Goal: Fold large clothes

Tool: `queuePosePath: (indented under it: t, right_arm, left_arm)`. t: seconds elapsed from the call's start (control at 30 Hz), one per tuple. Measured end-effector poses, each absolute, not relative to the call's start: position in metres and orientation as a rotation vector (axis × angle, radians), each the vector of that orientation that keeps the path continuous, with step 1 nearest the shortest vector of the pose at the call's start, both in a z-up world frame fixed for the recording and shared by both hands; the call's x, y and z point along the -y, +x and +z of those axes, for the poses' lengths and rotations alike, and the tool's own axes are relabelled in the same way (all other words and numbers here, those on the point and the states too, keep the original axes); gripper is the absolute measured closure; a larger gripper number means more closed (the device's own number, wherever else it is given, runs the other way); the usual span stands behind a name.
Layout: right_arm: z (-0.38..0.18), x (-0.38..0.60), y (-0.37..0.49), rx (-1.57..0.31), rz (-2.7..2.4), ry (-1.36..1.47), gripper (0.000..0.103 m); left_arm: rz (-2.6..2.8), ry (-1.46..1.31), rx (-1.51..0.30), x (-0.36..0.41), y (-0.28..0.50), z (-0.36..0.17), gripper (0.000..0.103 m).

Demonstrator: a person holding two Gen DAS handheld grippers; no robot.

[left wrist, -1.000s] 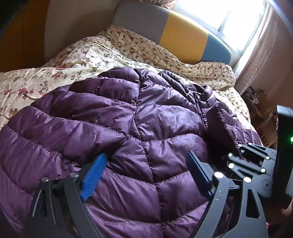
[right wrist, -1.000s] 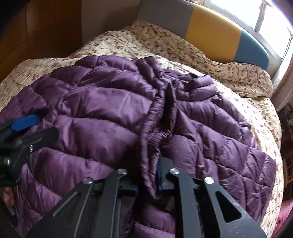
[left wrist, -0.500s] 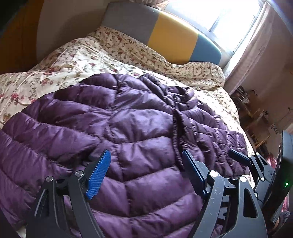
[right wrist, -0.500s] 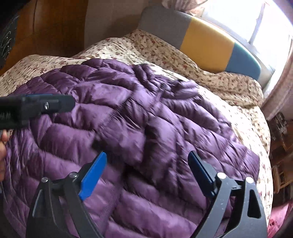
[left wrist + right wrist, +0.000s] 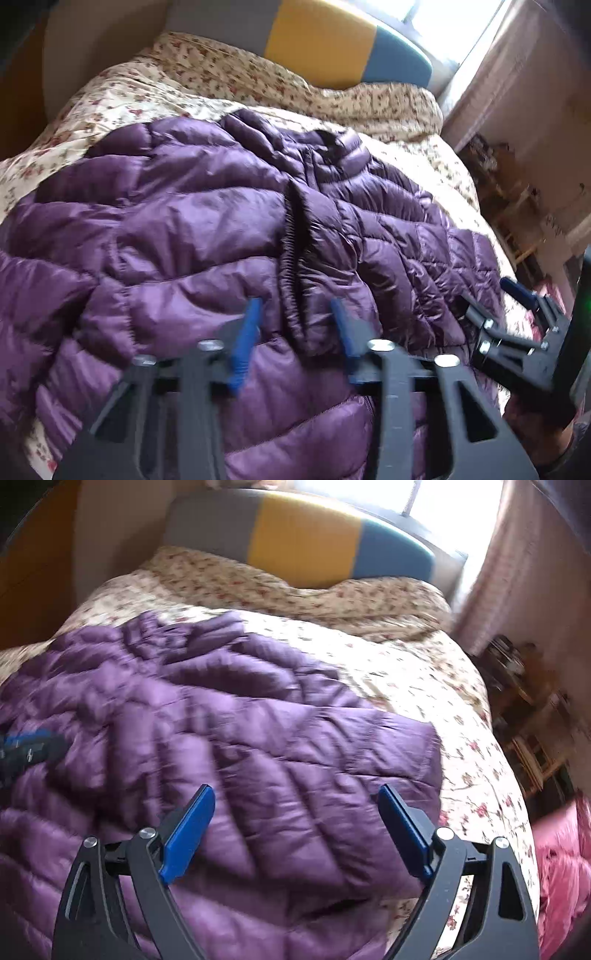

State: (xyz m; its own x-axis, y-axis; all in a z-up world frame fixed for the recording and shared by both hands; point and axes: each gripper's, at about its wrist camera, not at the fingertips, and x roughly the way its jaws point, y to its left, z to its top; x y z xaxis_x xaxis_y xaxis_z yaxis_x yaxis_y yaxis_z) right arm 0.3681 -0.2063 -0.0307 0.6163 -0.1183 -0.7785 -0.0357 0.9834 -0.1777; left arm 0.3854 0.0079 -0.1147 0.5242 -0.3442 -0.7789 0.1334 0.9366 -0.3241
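Observation:
A purple quilted puffer jacket (image 5: pixel 192 229) lies spread on the floral bed; it also shows in the right wrist view (image 5: pixel 229 738). My left gripper (image 5: pixel 295 328) is over the jacket's puckered front zipper seam (image 5: pixel 295 258), its blue jaws partly closed with a fold of the seam between them. My right gripper (image 5: pixel 295 830) is wide open and empty above the jacket's right part near its hem edge (image 5: pixel 428 760). The right gripper also shows at the right edge of the left wrist view (image 5: pixel 517 317).
The bed has a floral quilt (image 5: pixel 406 672) and a grey, yellow and blue headboard (image 5: pixel 306 531). A window and curtain (image 5: pixel 532 554) stand at the right. Wooden furniture (image 5: pixel 532 716) and pink fabric (image 5: pixel 561 871) lie beyond the bed's right edge.
My right gripper let go of the jacket fold, opened and moved right toward the hem. My left gripper narrowed its jaws and moved onto the zipper seam.

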Motion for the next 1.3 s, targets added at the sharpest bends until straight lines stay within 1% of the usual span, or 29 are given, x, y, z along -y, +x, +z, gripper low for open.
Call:
queuePosePath:
  t: [0.03,0.07,0.17,0.3,0.33,0.53,0.9,0.97,1.0,1.03,1.07,1.1,1.2,1.27,1.3]
  right_arm:
    - [-0.032,0.213,0.371,-0.910,-0.066,-0.159,0.016]
    - [-0.032,0.218,0.373,-0.912,-0.082,-0.139,0.016]
    - [-0.035,0.230,0.376,-0.911,-0.119,-0.093,0.016]
    - [-0.042,0.242,0.384,-0.925,-0.131,-0.043,0.016]
    - [-0.044,0.243,0.386,-0.927,-0.123,-0.029,0.016]
    - [-0.056,0.228,0.396,-0.942,-0.050,-0.011,0.014]
    - [-0.085,0.197,0.413,-0.985,-0.001,-0.005,0.007]
    - [-0.089,0.195,0.415,-0.979,-0.005,-0.013,0.007]
    - [-0.089,0.195,0.415,-0.978,-0.005,-0.013,0.007]
    - [-0.090,0.194,0.415,-0.974,-0.005,-0.013,0.007]
    - [-0.091,0.194,0.415,-0.972,-0.004,-0.011,0.007]
    - [-0.091,0.195,0.415,-0.970,-0.002,-0.007,0.006]
    - [-0.091,0.196,0.413,-0.965,0.000,-0.004,0.006]
    - [-0.091,0.197,0.413,-0.963,-0.001,-0.004,0.006]
    - [-0.091,0.198,0.412,-0.962,0.000,-0.003,0.006]
  left_arm:
    - [-0.290,-0.232,-0.980,-0.006,0.386,-0.116,0.085]
    - [-0.283,-0.222,-0.970,-0.005,0.386,-0.116,0.094]
    - [-0.270,-0.223,-0.940,-0.009,0.383,-0.114,0.100]
    - [-0.250,-0.251,-0.911,-0.025,0.378,-0.112,0.100]
    - [-0.244,-0.253,-0.905,-0.028,0.376,-0.112,0.102]
    - [-0.201,-0.279,-0.873,-0.049,0.363,-0.109,0.102]
    - [-0.109,-0.237,-0.888,-0.065,0.362,-0.121,0.102]
    - [-0.078,-0.236,-0.874,-0.064,0.359,-0.116,0.094]
    - [-0.064,-0.239,-0.867,-0.064,0.357,-0.113,0.073]
    - [-0.052,-0.260,-0.845,-0.066,0.352,-0.108,0.041]
    - [-0.045,-0.280,-0.817,-0.067,0.347,-0.104,0.030]
    - [-0.033,-0.302,-0.768,-0.068,0.339,-0.096,0.027]
    - [-0.063,-0.290,-0.735,-0.058,0.331,-0.082,0.027]
    - [-0.100,-0.247,-0.735,-0.043,0.333,-0.078,0.031]
    - [-0.119,-0.231,-0.742,-0.036,0.336,-0.078,0.035]
